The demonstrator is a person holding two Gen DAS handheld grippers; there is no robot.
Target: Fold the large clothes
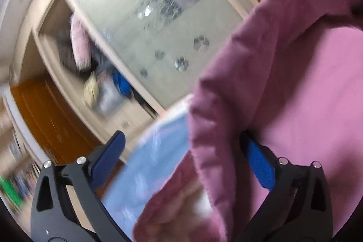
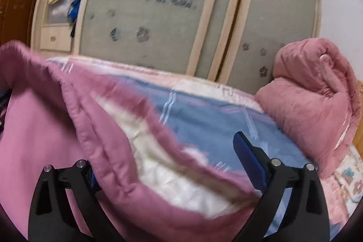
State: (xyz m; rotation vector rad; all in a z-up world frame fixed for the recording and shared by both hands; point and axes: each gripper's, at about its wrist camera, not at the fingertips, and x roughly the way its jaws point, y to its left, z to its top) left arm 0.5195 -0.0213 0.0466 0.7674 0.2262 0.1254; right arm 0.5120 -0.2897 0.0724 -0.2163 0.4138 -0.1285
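A large pink garment (image 1: 290, 87) with a pale lining fills the right of the left wrist view. Its thick hem hangs down between the wide-apart blue pads of my left gripper (image 1: 181, 140), which is open and does not press on the cloth. In the right wrist view the same pink garment (image 2: 45, 128) drapes across from the left, its white lining (image 2: 172, 180) showing. It lies loosely between the jaws of my right gripper (image 2: 163, 158), which is open. The garment covers that gripper's left pad, and the right pad stands free.
A bed with a blue sheet (image 2: 204, 119) lies under the garment. A rolled pink quilt (image 2: 317, 94) sits at its right end. Behind stands a wardrobe with frosted sliding doors (image 2: 147, 26) and an open shelf of clothes (image 2: 65, 3). A brown door (image 1: 45, 110) is at the left.
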